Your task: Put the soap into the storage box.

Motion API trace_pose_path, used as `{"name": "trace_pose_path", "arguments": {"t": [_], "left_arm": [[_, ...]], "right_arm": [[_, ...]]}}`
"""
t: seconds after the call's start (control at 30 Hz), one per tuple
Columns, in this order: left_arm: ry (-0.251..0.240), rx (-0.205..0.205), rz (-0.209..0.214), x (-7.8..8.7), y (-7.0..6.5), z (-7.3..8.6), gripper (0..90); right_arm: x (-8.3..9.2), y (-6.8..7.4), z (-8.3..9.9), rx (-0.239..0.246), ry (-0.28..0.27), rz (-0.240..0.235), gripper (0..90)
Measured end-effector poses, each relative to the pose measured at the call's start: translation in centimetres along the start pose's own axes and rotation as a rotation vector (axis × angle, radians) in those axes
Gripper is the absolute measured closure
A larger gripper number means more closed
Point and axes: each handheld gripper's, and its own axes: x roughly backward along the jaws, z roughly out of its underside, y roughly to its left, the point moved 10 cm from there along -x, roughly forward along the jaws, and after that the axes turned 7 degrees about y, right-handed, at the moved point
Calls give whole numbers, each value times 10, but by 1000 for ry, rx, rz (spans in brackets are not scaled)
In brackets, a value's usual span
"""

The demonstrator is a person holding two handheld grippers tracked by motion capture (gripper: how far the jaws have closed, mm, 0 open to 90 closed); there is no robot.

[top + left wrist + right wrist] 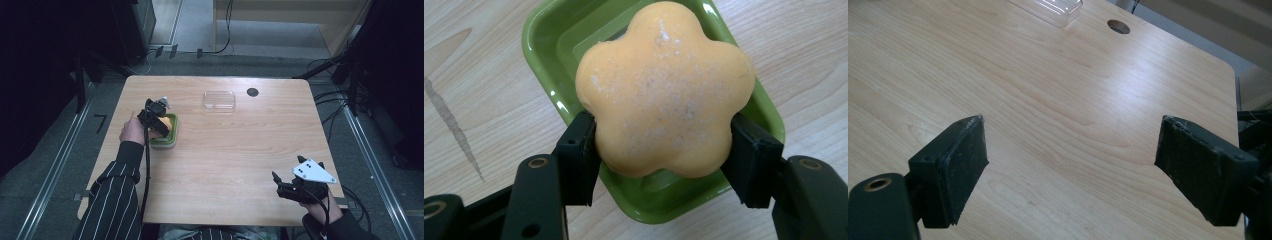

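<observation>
An orange flower-shaped soap [666,92] is pinched between the two black pads of my left gripper [664,150], directly over a green dish [549,55]. From above, the left gripper [159,119] hangs over that green dish [172,137] at the table's left, with the orange soap [165,123] partly hidden under it. My right gripper [280,186] rests near the front right corner, and its own view shows the right gripper [1070,165] with jaws wide apart over bare wood.
A clear plastic lid or tray [219,99] lies at the back centre of the wooden table [240,150], beside a dark cable hole [252,92]. The clear tray [1048,7] and hole [1118,26] also lie far ahead of the right gripper.
</observation>
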Motion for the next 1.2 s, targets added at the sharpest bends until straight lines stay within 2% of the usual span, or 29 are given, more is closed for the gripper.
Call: {"name": "trace_pose_path", "arguments": {"t": [0.03,0.37,0.6,0.77,1.2], "left_arm": [[4,-2,-16,-2,1,0,394],[20,-17,-26,-9,-1,-4,394],[26,-14,-53,-14,-1,-4,393],[33,-10,-43,-15,-2,-3,392],[34,10,-56,-16,-3,-3,384]], "right_arm": [[0,0,0,0,0,0,137],[0,0,0,1,1,1,137],[0,0,0,1,-1,0,137],[0,0,0,1,0,-1,137],[0,0,0,2,-1,0,137]]}}
